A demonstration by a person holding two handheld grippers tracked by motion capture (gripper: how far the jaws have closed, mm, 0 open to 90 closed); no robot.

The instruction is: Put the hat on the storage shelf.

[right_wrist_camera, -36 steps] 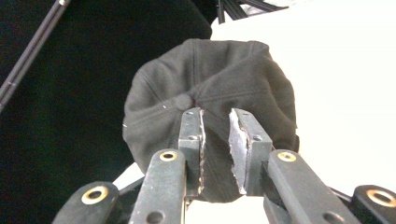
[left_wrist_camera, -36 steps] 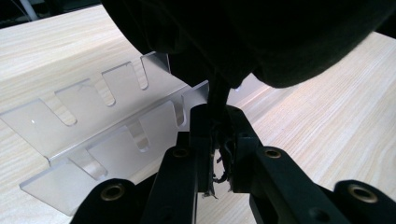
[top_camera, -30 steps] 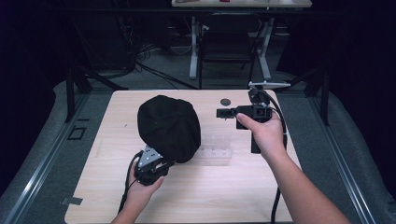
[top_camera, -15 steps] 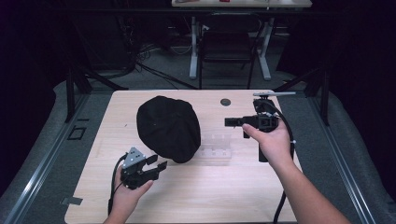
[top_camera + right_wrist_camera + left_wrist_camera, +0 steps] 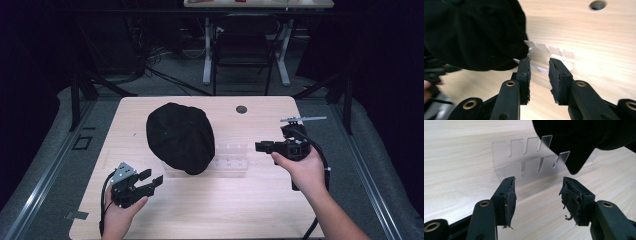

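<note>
Now the cap [image 5: 180, 137] rests draped on the clear rack [image 5: 231, 159]; left gripper [image 5: 152, 179] has just opened empty, right gripper [image 5: 260, 146] stands apart, aimed toward it.

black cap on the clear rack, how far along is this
Done, it seems: the black cap sits draped over the clear slotted rack. In hand: nothing. The left gripper, whose jaws have just been opening, stands empty near the cap's front edge. The right gripper is open too, aimed at the rack's bare end. Left, at a guess: only straightening the cap or pulling both hands away.
</note>
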